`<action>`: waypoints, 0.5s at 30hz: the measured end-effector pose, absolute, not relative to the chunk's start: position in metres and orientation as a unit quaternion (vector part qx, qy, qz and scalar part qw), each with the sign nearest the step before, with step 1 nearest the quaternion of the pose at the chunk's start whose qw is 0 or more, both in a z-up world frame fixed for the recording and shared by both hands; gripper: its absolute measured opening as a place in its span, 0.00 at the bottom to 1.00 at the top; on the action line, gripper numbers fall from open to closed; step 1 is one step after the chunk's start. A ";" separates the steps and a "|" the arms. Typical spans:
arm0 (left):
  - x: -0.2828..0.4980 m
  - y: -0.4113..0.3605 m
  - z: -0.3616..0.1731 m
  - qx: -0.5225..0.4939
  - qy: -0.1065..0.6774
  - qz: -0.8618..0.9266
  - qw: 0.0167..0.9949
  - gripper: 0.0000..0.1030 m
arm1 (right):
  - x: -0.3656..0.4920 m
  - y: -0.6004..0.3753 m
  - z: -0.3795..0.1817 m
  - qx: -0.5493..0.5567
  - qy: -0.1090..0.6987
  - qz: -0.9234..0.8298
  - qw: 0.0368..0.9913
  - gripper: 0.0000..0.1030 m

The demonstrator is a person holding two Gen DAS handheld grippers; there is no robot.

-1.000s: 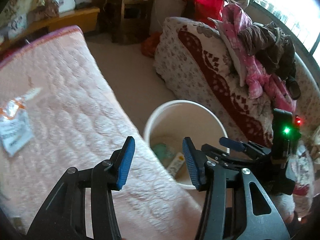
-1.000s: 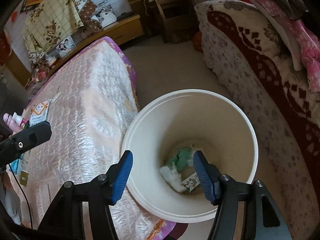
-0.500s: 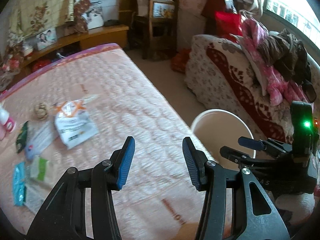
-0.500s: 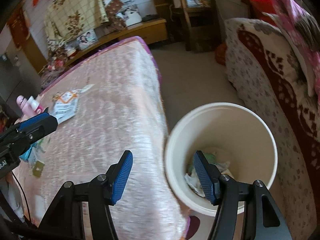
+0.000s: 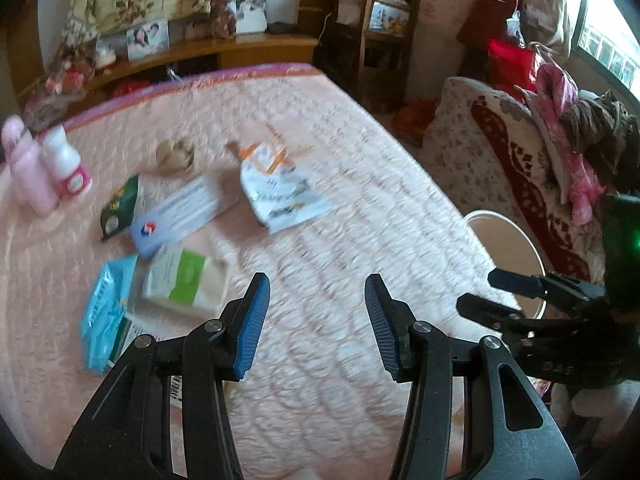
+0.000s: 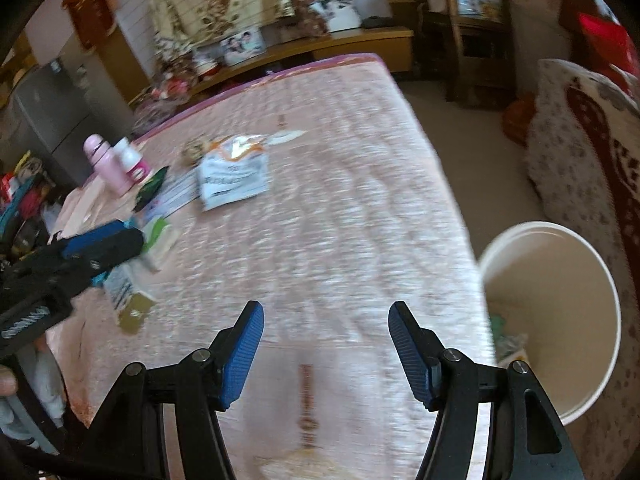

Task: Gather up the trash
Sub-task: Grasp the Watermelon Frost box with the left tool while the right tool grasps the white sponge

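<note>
Left wrist view: left gripper (image 5: 316, 320) and right gripper (image 6: 326, 344) are hovering part-open, holding nothing; wrappers (image 5: 280, 188) are lying upper left on quilt (image 5: 360, 220), print blurred; bin (image 6: 560, 320) is standing at right.

A: The bed (image 5: 360, 220) wears a peach-pink quilted cover with a purple edge.

B: And the litter?

A: A white packet (image 5: 280, 196) with orange stripes, a light blue wrapper (image 5: 106, 308), a dark green sachet (image 5: 120, 208). The bin (image 6: 560, 320) is cream.
</note>
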State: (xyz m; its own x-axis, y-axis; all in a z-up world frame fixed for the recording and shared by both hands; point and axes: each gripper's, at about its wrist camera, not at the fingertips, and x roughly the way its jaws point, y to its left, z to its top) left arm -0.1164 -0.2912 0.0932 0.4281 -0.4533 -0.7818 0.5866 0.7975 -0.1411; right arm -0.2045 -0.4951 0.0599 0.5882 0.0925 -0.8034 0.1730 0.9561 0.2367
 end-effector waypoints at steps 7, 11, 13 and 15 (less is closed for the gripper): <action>-0.093 -0.261 0.059 0.067 0.494 -0.308 0.811 0.46 | -0.190 -0.459 0.061 0.137 0.460 0.006 0.877 0.62; -0.089 -0.228 0.051 0.058 0.512 -0.294 0.805 0.46 | -0.185 -0.439 0.057 0.128 0.471 0.029 0.872 0.65; -0.090 -0.206 0.050 0.053 0.521 -0.290 0.801 0.46 | -0.184 -0.431 0.054 0.125 0.475 0.038 0.870 0.65; -0.092 -0.186 0.050 0.049 0.526 -0.282 0.801 0.46 | -0.181 -0.422 0.051 0.121 0.480 0.049 0.867 0.66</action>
